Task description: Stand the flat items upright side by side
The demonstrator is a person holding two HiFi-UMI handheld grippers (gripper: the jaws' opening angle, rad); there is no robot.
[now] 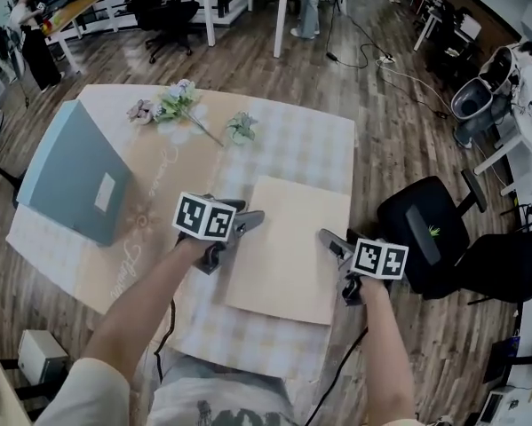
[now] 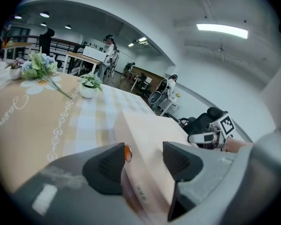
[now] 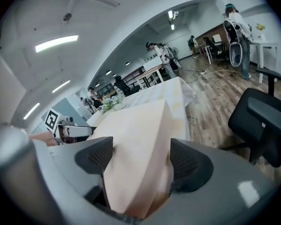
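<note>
Two grippers sit at the lower middle of the head view, one on each side of a beige flat box [image 1: 288,256] that lies on the checked cloth of the bench [image 1: 323,149]. The left gripper [image 1: 248,216] meets the box's left edge. In the left gripper view its jaws are spread wide around that edge, with both pads against the box, pinching it. The right gripper [image 1: 329,240] meets the right edge. In the right gripper view the box fills the gap at a slant and both pads lie against its faces, so these jaws also pinch it. Left of the grippers, at the middle left of the frame, a blue-grey flat box [image 1: 75,180] with a white label appears to stand on edge, well apart from the beige one. Beyond it, near the bench's far edge, lie a spray of flowers [image 1: 177,100] and a small potted plant [image 1: 242,127]. Off the bench, at the right of the frame, a black office chair [image 1: 425,229] stands on the wooden floor.
</note>
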